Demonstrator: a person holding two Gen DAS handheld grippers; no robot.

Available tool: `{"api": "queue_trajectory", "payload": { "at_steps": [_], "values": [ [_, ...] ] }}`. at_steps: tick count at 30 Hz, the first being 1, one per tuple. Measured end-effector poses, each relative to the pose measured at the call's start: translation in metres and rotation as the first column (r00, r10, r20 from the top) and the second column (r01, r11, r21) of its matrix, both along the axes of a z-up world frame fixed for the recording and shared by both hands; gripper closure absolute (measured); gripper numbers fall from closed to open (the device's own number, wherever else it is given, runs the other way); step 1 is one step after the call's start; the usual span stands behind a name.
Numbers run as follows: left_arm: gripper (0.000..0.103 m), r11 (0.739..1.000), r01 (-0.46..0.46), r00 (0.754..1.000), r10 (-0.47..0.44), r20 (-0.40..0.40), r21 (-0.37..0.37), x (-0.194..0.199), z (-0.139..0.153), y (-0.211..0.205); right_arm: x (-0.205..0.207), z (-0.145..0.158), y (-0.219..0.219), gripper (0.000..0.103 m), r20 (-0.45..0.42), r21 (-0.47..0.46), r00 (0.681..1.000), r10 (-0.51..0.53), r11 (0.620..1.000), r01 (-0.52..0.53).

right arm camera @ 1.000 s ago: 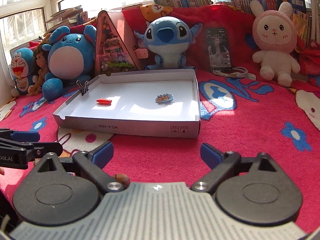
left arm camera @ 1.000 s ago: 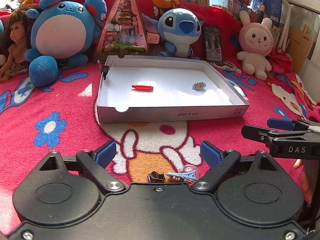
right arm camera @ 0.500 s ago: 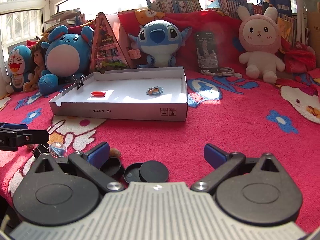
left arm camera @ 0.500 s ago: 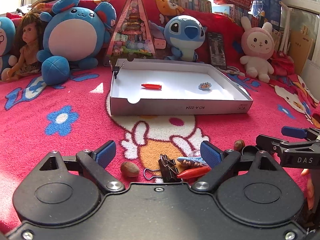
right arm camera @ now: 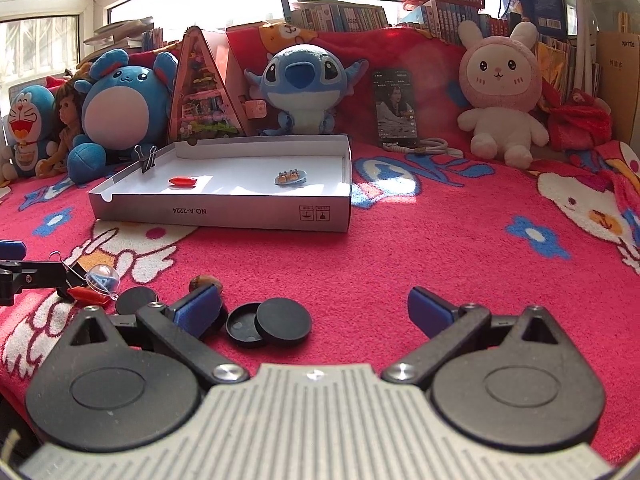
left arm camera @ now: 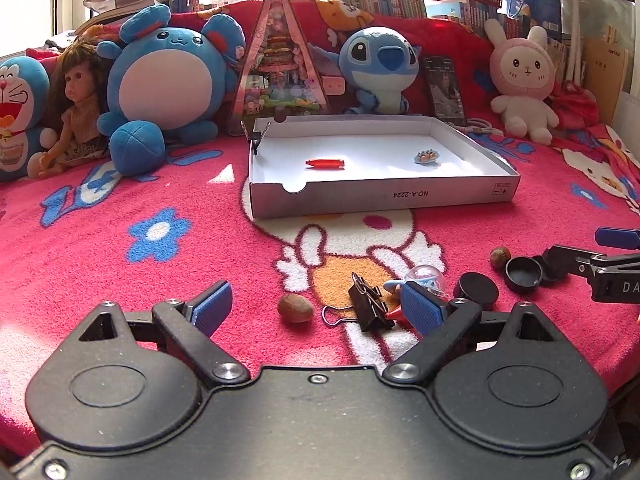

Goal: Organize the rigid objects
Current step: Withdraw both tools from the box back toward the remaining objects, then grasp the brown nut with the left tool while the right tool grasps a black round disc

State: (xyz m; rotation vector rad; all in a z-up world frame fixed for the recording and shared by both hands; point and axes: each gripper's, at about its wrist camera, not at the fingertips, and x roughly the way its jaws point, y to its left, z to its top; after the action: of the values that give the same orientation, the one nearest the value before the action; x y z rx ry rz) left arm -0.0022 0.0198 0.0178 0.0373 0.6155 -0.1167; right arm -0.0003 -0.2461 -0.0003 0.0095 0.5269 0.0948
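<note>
Both hand-held grippers tilt down over the red blanket [left arm camera: 120, 248], jaws wide, holding nothing. The left hand-held gripper [left arm camera: 318, 306] has a nut [left arm camera: 295, 308] and binder clip [left arm camera: 370, 300] between its fingers. Only the right hand-held gripper [right arm camera: 316, 308] view shows two stacked black caps [right arm camera: 268, 322] just ahead; the white box [right arm camera: 224, 212] lies well beyond.

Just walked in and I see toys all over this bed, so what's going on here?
A person is tidying small hard items into a white cardboard tray on a red blanket, one gripper in each hand. A red piece and a tiny plate already lie in the tray. The left gripper and right gripper are both open, holding nothing, hovering low over what is left: a nut, a binder clip and black round lids.
</note>
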Motion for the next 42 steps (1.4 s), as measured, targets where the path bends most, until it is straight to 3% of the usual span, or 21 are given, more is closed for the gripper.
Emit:
{"api": "queue_trajectory", "payload": {
  "at_steps": [10,22,26,31,34,36,42],
  "values": [
    [0.015,0.999,0.042,0.999,-0.042,-0.007,0.007,-0.01,-0.001,-0.003,-0.007,-0.004,0.002,0.006,-0.006,-0.039,1.0,-0.01,0.999,0.01],
    [0.044,1.0,-0.016,1.0,0.016,-0.01,0.005,-0.015,0.004,0.013,-0.014,0.0,0.012,0.03,0.003,-0.074,0.998,0.057,0.996,-0.057],
    [0.057,0.999,-0.034,0.999,0.034,-0.037,0.002,-0.011,0.0,0.017,-0.009,0.001,0.008,0.048,-0.009,-0.028,1.0,0.026,0.999,-0.026],
    [0.059,0.999,-0.034,0.999,0.034,-0.04,0.01,-0.006,-0.004,0.015,-0.002,-0.001,0.001,0.051,-0.041,0.057,0.999,0.014,0.998,-0.012],
    [0.062,0.998,-0.059,0.997,0.06,-0.041,0.035,0.001,-0.008,0.012,0.001,-0.004,0.003,0.056,-0.051,0.051,0.999,0.006,0.999,-0.003],
    [0.062,0.995,-0.091,0.995,0.092,-0.031,0.048,0.005,-0.009,0.012,0.003,-0.005,0.004,0.065,-0.057,0.041,0.998,-0.034,0.998,0.037],
    [0.062,0.995,-0.095,0.994,0.096,-0.046,0.032,0.012,-0.013,0.015,0.006,-0.007,0.005,0.066,-0.048,-0.019,0.995,-0.091,0.996,0.09]
  ]
}}
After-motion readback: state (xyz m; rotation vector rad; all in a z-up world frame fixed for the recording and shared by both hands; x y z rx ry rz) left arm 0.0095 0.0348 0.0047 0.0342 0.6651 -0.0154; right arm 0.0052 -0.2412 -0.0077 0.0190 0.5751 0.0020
